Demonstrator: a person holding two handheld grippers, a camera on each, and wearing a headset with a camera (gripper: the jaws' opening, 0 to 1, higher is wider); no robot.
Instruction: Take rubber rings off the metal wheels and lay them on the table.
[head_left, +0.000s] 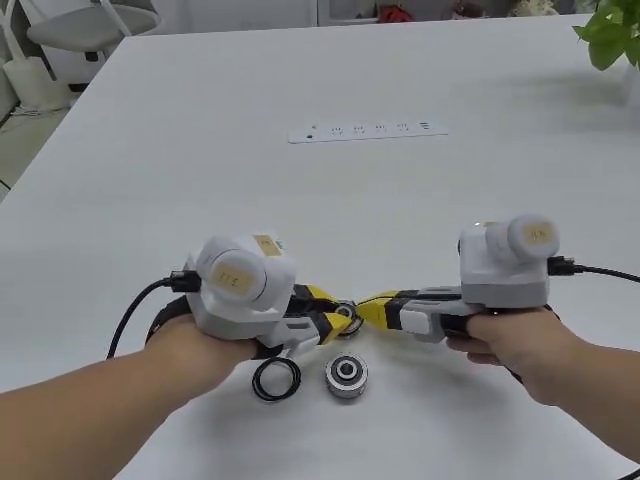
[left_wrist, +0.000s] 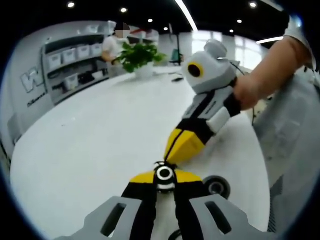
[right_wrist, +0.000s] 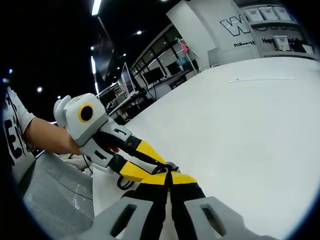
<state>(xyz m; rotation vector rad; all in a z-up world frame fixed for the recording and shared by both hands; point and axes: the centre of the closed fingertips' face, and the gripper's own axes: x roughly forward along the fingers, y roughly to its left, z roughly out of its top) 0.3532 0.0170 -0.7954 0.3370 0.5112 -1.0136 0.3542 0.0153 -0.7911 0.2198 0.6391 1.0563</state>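
L tongs (head_left: 338, 318) clamp a wheel (left_wrist: 165, 175); R tongs (head_left: 368, 308) closed, pinching its ring (right_wrist: 161, 170). Keep L steady, peel ring outward w/ R, then lay it by the loose ring (head_left: 275, 380) under L tongs on the worktop (head_left: 400, 200).

The head view is looking down and forward from the near edge of the table (head_left: 300, 80), out to the power strip (head_left: 366, 131) at the far side. The left gripper view is riding low and facing right, close on the right gripper (left_wrist: 168, 157). The right gripper view is facing left at the left gripper (right_wrist: 161, 167). All three are sharing the metal wheel (head_left: 345, 314) where the tips are meeting.
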